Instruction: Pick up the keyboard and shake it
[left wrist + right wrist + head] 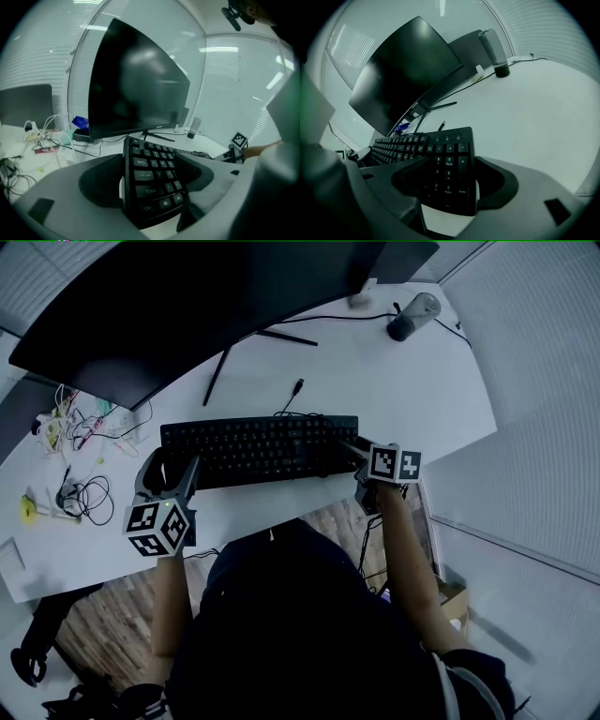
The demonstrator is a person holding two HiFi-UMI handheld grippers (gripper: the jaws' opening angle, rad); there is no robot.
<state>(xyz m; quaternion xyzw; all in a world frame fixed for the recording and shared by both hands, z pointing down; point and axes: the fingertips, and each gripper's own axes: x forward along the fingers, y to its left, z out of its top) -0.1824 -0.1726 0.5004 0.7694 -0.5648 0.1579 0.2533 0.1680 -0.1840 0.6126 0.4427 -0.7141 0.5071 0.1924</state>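
A black keyboard (253, 451) lies lengthwise across the white desk (375, 371) in front of the monitor. My left gripper (171, 470) is at its left end, jaws closed on the front and back edges. In the left gripper view the Caps Lock and Shift keys of the keyboard (154, 183) sit between the jaws of the left gripper (152, 190). My right gripper (361, 462) holds the number-pad end the same way; the keyboard (445, 164) fills the gap of the right gripper (450, 190). I cannot tell whether the keyboard is off the desk.
A large dark monitor (187, 306) on a thin stand rises behind the keyboard. A grey bottle (412, 315) stands at the far right. The keyboard's unplugged cable (297, 387) lies behind it. Tangled cables (80, 493) and small items crowd the desk's left end.
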